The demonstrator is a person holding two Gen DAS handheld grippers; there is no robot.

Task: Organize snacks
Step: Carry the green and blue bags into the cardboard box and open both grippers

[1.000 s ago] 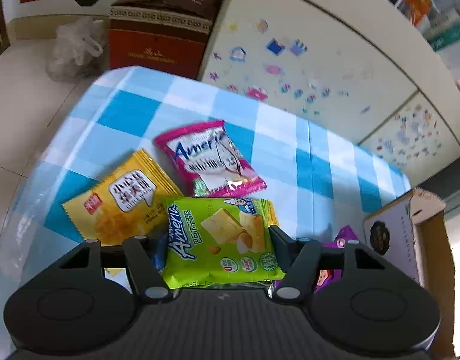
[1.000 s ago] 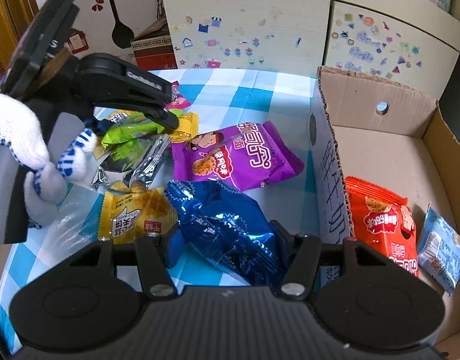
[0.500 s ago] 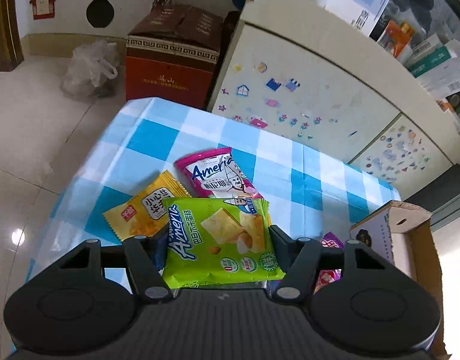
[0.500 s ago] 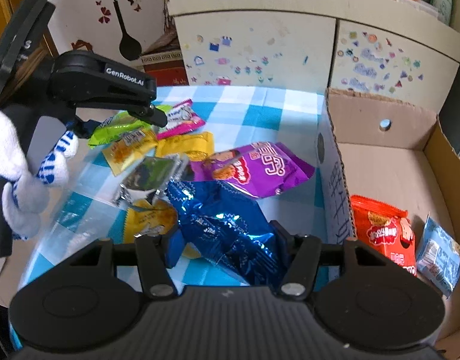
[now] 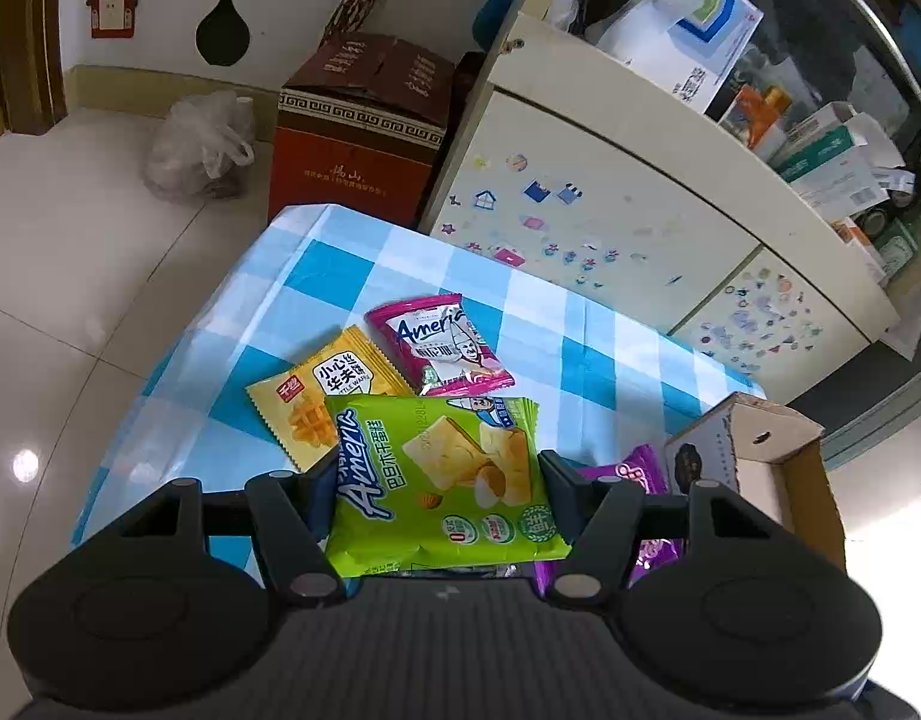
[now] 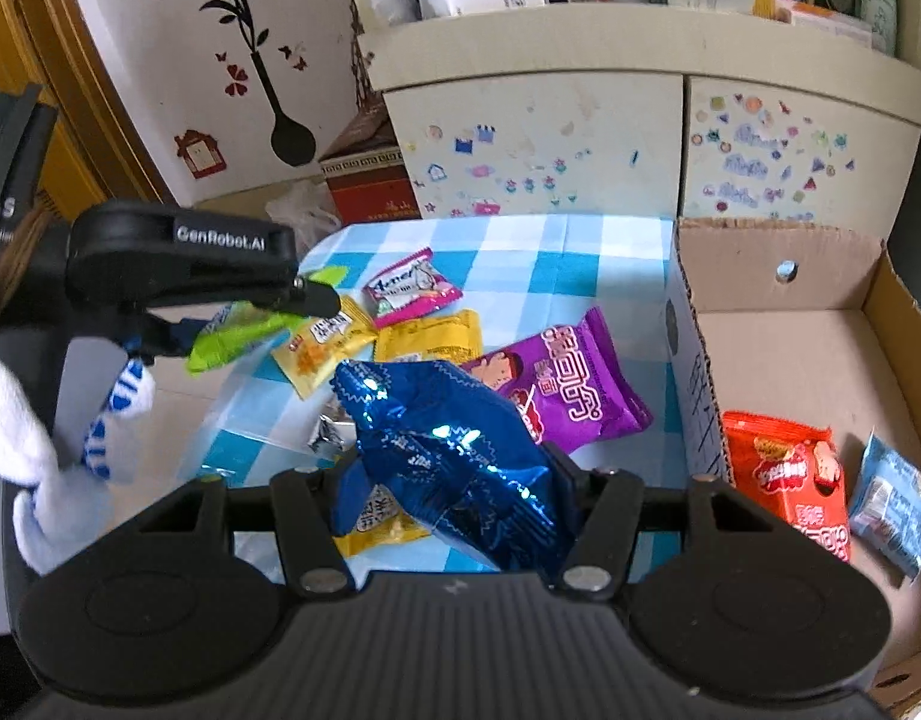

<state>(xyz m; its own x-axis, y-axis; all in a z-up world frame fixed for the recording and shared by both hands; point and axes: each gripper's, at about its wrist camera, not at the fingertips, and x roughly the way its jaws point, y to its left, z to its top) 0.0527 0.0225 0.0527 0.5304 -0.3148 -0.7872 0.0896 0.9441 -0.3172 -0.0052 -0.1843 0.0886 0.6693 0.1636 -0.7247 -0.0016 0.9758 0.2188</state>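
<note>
We've got the left gripper (image 5: 436, 480) clamped on the green Ameria cracker pack (image 5: 442, 480) and the right gripper (image 6: 454, 468) clamped on the blue foil bag (image 6: 448, 444), both above the checkered table (image 5: 340, 264). Slick foil could slip before reaching the cardboard box (image 6: 820, 348).

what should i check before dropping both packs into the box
1. Left tool clamped on green pack: ok.
2. Right tool clamped on blue pack: ok.
3. Both packs clear of the table: ok.
4. Free floor in box beyond the orange pack and pale blue pack: ok.
5. Either tool already over the box: not ok, both are over the table.
6. Blue pack held firmly enough not to slip: cannot tell.
</note>
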